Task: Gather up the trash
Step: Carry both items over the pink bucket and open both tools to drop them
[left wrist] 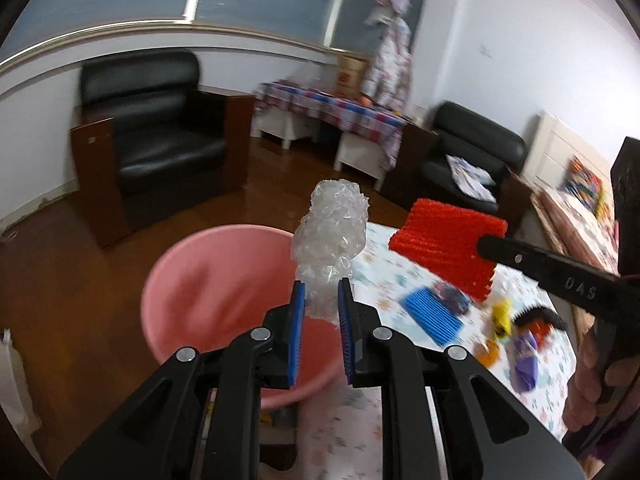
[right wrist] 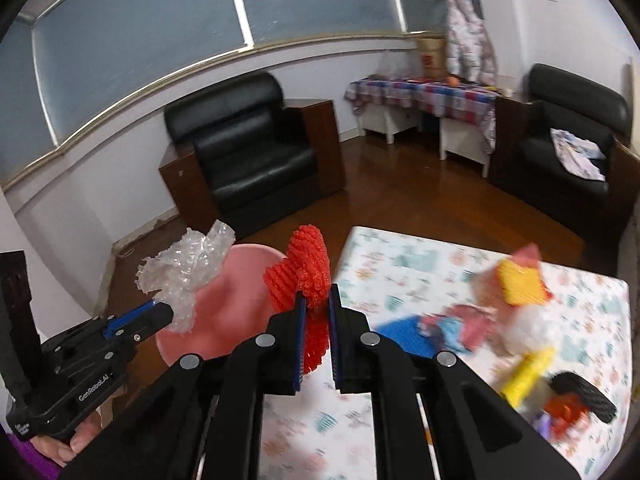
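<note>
My left gripper [left wrist: 321, 294] is shut on a crumpled clear bubble wrap [left wrist: 330, 240] and holds it over the pink basin [left wrist: 208, 280], which stands beside the table's left edge. My right gripper [right wrist: 318, 304] is shut on a red ribbed foam piece [right wrist: 304, 268], held near the basin [right wrist: 240, 276] by the table's left end. The red foam piece [left wrist: 448, 248] and the right gripper's finger show in the left wrist view. The left gripper [right wrist: 168, 312] with the bubble wrap [right wrist: 188, 268] shows in the right wrist view.
The floral-cloth table [right wrist: 400, 272] holds a blue ribbed piece [left wrist: 432, 314], yellow foam [right wrist: 520, 280], a purple wrapper [left wrist: 524, 356], a black object [right wrist: 580, 396] and other scraps. Black armchairs [right wrist: 252, 148] and a checked-cloth side table [right wrist: 424, 92] stand across the wooden floor.
</note>
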The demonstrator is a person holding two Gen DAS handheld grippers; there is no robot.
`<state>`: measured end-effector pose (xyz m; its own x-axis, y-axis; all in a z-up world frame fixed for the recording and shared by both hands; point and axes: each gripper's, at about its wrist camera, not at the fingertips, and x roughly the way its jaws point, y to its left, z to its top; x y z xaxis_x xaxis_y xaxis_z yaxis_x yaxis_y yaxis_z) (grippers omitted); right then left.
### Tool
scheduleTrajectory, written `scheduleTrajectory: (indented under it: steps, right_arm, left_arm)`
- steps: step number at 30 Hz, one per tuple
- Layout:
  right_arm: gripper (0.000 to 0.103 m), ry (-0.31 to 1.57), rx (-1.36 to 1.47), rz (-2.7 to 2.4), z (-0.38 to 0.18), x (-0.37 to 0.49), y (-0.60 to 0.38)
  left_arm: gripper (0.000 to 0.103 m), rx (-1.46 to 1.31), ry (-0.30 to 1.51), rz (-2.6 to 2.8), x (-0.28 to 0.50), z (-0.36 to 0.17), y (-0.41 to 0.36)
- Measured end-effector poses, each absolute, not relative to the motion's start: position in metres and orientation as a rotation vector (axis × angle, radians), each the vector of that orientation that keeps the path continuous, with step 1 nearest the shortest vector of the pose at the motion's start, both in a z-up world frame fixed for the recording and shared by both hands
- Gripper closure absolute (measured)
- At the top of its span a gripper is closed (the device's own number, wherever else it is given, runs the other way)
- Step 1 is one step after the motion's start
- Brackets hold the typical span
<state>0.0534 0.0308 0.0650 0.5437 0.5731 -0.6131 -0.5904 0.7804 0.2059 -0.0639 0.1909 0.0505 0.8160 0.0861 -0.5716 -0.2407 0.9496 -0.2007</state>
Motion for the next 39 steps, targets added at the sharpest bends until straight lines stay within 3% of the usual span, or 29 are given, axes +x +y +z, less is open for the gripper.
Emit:
scheduleTrajectory:
  steps: [14, 31, 37, 39]
  right_arm:
    - [0.093, 0.824, -0.038, 0.710, 0.020, 0.058, 0.123]
    - [0.093, 0.873, -0.078, 0.714, -0.017, 0.054, 0.144]
    - [0.077, 0.875, -0.066, 0.720, -0.018, 0.055, 0.144]
    - [0.076, 0.873, -0.064, 0.724, -0.017, 0.054, 0.143]
  left_arm:
    - [0.087, -0.310, 0.651, 0.326, -0.068, 0.022, 0.243]
    - [0.085, -0.390, 0.731, 0.340, -0.062, -0.009, 0.260]
    - [0.084, -0.421, 0.734, 0.309, -0.060, -0.009, 0.263]
    - [0.084, -0.420, 0.728, 0.301, -0.061, -0.007, 0.263]
